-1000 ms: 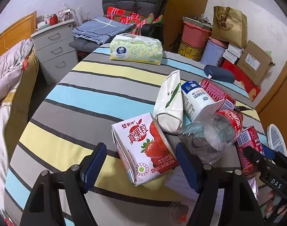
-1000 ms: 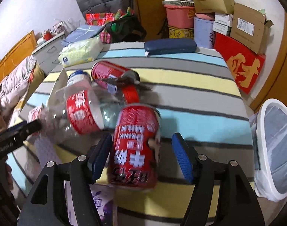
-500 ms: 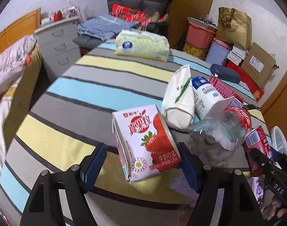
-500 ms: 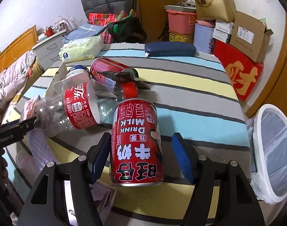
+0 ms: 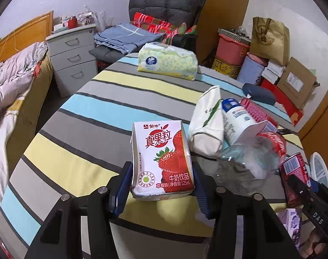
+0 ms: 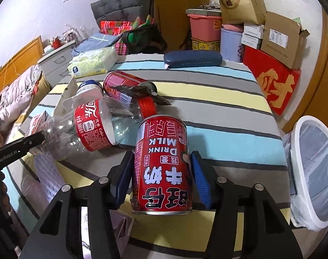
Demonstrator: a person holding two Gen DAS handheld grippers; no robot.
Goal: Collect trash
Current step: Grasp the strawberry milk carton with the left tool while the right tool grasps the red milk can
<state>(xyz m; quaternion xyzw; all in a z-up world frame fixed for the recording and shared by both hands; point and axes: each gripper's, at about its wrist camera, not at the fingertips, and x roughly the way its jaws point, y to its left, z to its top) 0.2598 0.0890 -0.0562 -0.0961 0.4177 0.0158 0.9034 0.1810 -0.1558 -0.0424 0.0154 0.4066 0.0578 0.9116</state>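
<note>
A strawberry milk carton lies on the striped table, and my left gripper is closing on it, both blue pads touching its sides. My right gripper is closing on a red milk can lying on its side, with a pad against each flank. A crushed clear cola bottle lies just left of the can, and a second red can and a dark wrapper sit behind it. A white bottle and a white pouch lie right of the carton.
A white-rimmed bin with a liner stands off the table's right edge. At the table's far side are a tissue pack and a blue case. Boxes and bags are stacked at the back right, with a bed and drawers on the left.
Both pairs of jaws have narrowed from wide apart to touching what lies between them. The carton now sits straight between the left pads, and the can sits deeper between the right ones.
</note>
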